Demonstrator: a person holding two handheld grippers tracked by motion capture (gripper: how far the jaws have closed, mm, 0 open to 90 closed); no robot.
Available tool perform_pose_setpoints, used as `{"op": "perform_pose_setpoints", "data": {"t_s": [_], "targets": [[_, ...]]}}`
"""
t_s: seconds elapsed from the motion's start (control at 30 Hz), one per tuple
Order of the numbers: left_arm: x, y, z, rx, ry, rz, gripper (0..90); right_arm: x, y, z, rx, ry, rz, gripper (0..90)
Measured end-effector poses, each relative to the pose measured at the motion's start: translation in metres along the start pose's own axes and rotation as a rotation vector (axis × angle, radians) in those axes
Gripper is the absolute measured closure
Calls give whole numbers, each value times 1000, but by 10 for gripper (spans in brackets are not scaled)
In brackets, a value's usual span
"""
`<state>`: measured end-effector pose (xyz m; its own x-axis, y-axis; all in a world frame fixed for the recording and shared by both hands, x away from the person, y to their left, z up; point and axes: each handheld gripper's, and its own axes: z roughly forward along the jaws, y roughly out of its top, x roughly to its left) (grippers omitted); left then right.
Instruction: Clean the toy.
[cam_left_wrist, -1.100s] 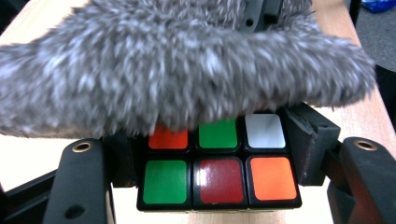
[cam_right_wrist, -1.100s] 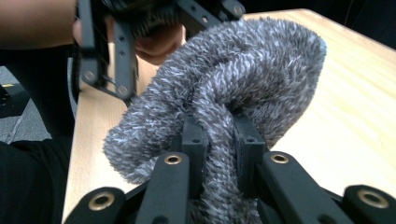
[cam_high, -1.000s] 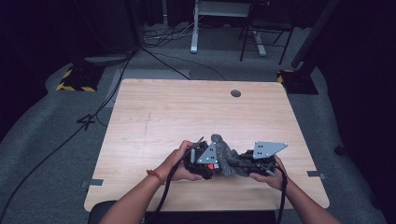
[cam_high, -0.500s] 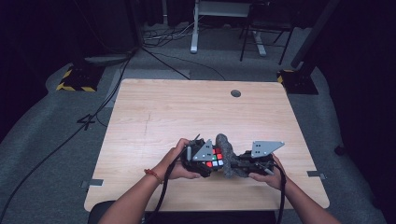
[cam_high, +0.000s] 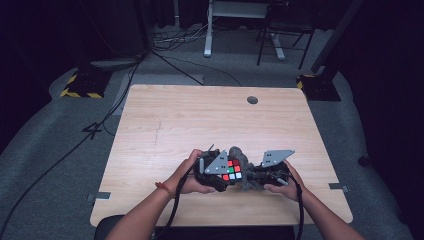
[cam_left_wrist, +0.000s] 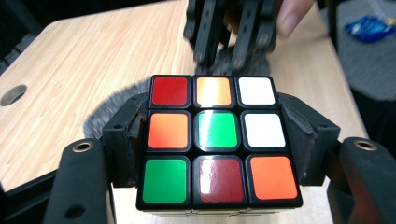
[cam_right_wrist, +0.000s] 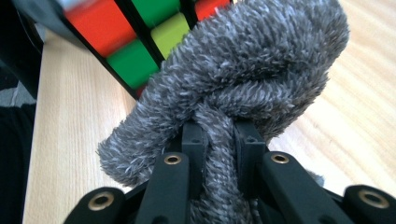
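Near the table's front edge, cube wiping was under way.
My left gripper (cam_left_wrist: 219, 140) was clamped on the scrambled Rubik's cube (cam_left_wrist: 217, 140), held just above the wooden table (cam_high: 175, 125); my right gripper (cam_right_wrist: 219, 144) was pinched shut on the grey fuzzy cloth (cam_right_wrist: 243, 79), which touched the cube's side. I judged the next move needed the cloth rubbed across a face, the cube held steady. Cube's far faces were hidden; its corner in the right gripper view was blurred.
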<state>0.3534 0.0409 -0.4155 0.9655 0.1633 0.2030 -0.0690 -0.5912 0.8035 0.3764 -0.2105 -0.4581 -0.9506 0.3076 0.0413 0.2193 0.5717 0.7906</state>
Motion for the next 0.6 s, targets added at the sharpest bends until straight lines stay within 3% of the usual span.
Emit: {"op": "perform_pose_setpoints", "data": {"t_s": [0.13,0.2,0.27,0.33,0.43,0.53,0.6], "targets": [[0,0,-1,-11,1,6,337,-1,-1,-1,-12,24,15,788],[1,-1,-1,-13,-6,-1,337,-1,-1,-3,-44,44,13,788],[1,-2,1,11,-3,-1,337,2,1,-7,-64,38,-4,789],[1,-4,5,37,-2,9,337,6,6,-15,-123,47,-10,789],[-1,-4,9,44,-5,12,337,15,13,-23,-147,11,-55,789],[-2,-2,8,40,-3,15,337,14,13,-26,-180,4,-32,787],[-4,0,8,41,-1,29,337,12,14,-25,-172,-8,-18,787]]}}
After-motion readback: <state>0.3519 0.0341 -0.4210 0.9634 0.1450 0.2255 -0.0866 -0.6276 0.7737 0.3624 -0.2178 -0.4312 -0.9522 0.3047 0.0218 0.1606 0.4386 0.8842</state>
